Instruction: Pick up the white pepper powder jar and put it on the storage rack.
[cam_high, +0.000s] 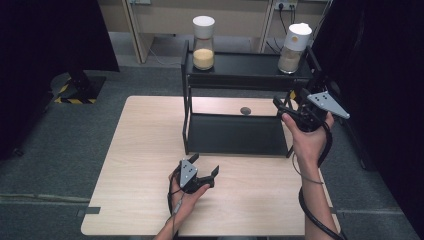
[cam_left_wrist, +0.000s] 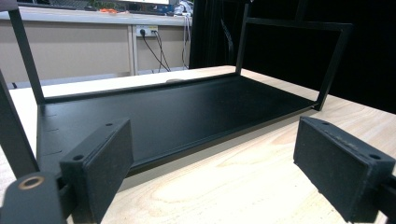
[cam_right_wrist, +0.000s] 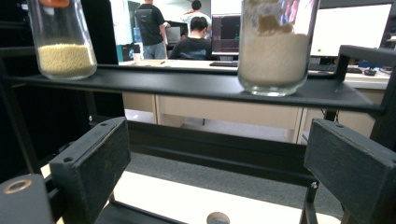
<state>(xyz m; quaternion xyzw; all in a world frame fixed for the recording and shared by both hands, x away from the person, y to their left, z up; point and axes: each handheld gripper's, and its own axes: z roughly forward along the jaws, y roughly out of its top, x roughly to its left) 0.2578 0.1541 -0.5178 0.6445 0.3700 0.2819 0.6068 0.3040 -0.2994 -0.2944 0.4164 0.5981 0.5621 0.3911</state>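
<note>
Above right claw (cam_right_wrist: 215, 172) | pale-grain jar (cam_right_wrist: 275, 46) on shelf (cam_right_wrist: 187, 86), apart

Handheld grippers, matte black throughout.
Left gripper (cam_high: 206, 171) and right gripper (cam_high: 283, 106) are each carrying a grey three-cornered plate, trailing black cable; bare forearms.

My black grippers face a black rack (cam_high: 235, 135) on the pale wood table (cam_high: 145, 150), with white-capped jars of yellow (cam_high: 203, 42) and beige grain (cam_high: 294, 47).

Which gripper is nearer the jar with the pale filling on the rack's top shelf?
Right. The right gripper is raised just below the jar; the left gripper sits low over the table, in front of the rack.
</note>
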